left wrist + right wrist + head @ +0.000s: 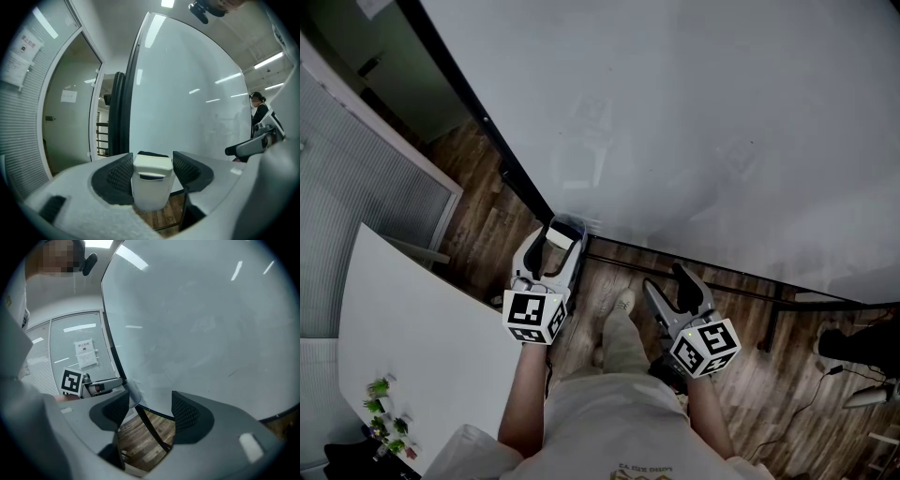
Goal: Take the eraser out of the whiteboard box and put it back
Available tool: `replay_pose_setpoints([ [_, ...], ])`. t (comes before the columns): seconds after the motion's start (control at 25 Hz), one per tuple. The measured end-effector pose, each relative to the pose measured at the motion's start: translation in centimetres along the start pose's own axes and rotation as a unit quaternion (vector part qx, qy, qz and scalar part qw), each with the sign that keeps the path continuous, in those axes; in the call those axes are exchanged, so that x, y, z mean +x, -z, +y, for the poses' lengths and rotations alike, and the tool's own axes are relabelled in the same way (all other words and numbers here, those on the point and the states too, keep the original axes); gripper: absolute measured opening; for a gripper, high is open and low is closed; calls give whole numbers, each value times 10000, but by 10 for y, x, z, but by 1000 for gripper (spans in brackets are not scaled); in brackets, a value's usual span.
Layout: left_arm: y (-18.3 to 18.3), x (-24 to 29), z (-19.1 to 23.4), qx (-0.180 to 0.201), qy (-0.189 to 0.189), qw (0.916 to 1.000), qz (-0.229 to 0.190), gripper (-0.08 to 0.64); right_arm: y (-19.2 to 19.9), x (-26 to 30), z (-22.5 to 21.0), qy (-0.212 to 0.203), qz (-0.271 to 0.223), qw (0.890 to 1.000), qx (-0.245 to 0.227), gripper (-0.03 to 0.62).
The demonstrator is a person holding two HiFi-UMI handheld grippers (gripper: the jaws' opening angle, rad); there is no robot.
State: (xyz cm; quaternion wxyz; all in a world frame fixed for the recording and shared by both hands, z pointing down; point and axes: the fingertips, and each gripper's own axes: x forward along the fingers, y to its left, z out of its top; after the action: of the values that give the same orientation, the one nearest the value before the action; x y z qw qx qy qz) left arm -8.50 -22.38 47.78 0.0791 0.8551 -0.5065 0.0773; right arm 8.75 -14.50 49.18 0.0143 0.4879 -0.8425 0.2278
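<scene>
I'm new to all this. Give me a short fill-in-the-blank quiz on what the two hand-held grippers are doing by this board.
1. The left gripper is clamped on a white ____.
2. The right gripper has its jaws apart and holds ____.
3. Both grippers face a large ____ that stands over a wood floor.

Missing words: eraser; nothing; whiteboard.

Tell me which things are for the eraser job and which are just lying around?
For the job: white plastic eraser, held in the left gripper; clear plastic whiteboard box; big white whiteboard.
Just lying about: white flat table; small green plants.
</scene>
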Motion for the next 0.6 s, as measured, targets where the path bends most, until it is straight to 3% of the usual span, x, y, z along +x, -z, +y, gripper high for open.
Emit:
replay_pose_setpoints([
  [0.6, -28, -20, -17, 172, 91, 9994, -290, 262, -17, -21, 3, 110, -279, 9994, -154, 285],
])
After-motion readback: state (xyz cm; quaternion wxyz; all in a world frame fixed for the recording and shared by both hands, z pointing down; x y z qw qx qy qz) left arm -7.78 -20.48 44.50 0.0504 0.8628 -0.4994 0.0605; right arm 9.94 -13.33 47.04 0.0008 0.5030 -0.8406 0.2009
